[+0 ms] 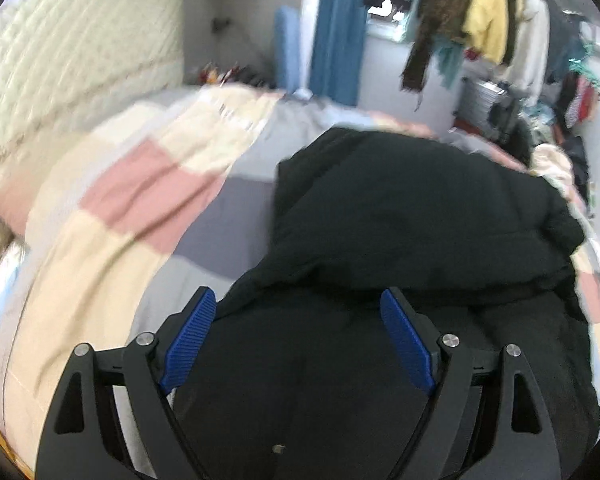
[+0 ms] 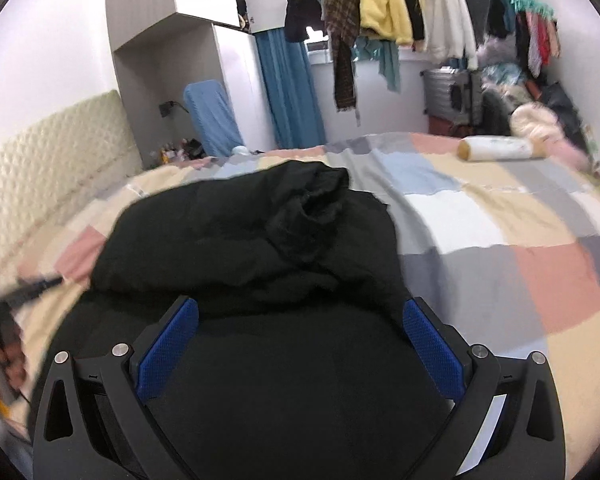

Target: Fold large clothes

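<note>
A large black garment (image 1: 412, 216) lies bunched and partly folded on the checked bedspread (image 1: 112, 240). My left gripper (image 1: 298, 300) hovers over the near edge of the cloth, its blue pads (image 1: 190, 338) wide apart with nothing pinched. In the right wrist view the same black garment (image 2: 260, 232) fills the middle, a rumpled fold on top. My right gripper (image 2: 300, 312) hangs above its near part, jaws spread, blue pads (image 2: 436, 352) off the fabric. The left gripper (image 2: 16, 292) shows as a dark blur at the left edge.
Padded cream headboard (image 2: 52, 160) on the left, blue curtain (image 2: 288, 92) and a rack of hanging clothes (image 2: 384, 4) behind the bed. A rolled cream bolster (image 2: 500, 148) lies at the far right of the bed. A pile of clothes (image 2: 540, 120) sits beyond.
</note>
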{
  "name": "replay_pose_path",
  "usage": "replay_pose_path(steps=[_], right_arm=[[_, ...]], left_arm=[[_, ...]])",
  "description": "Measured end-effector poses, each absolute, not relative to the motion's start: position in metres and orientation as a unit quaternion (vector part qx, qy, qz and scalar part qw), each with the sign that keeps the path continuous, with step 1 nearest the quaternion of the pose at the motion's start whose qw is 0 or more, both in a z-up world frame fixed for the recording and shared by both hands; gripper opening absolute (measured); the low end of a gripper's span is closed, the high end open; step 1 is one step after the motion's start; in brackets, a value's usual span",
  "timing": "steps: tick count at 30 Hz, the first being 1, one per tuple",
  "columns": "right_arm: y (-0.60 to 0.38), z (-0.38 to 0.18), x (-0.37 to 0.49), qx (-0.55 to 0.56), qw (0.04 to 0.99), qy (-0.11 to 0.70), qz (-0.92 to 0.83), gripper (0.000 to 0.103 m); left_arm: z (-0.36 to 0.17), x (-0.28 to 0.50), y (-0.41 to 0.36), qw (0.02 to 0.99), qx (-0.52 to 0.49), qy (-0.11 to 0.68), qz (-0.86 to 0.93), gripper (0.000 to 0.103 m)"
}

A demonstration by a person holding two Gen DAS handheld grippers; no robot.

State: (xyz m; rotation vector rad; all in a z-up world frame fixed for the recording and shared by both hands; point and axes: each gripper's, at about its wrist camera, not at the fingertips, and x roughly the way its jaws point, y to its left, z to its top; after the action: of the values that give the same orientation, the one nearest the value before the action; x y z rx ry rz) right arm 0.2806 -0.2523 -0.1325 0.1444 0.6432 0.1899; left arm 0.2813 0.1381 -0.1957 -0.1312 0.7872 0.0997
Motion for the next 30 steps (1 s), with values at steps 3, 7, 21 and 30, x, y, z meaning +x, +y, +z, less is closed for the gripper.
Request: replay_pose_path(steps=[3,7,21,30], right_arm=[[-0.248,-0.139,0.307,0.068,0.94,0.317,0.102,0.103],[-0.247,-0.156,0.338,0.096,0.933,0.33,0.11,0.098],[-0.247,-0.187,0.392,0.097,0.931,0.336,0.108,0.033],[-0.209,-0.15,0.366,0.062,0.941,0.294,0.158,0.016]], left_arm=[[-0.217,0.294,0.137,0.911,-0.034,0.408,0.061,0.085],[-0.238,0.312,0.133,0.896,-0.033,0.44,0.055,0.085],[-0.257,0.343,0.134,0.902,0.001,0.397,0.168,0.09],[-0.239,0.333,0.195,0.901,-0.123,0.362,0.203,0.09]])
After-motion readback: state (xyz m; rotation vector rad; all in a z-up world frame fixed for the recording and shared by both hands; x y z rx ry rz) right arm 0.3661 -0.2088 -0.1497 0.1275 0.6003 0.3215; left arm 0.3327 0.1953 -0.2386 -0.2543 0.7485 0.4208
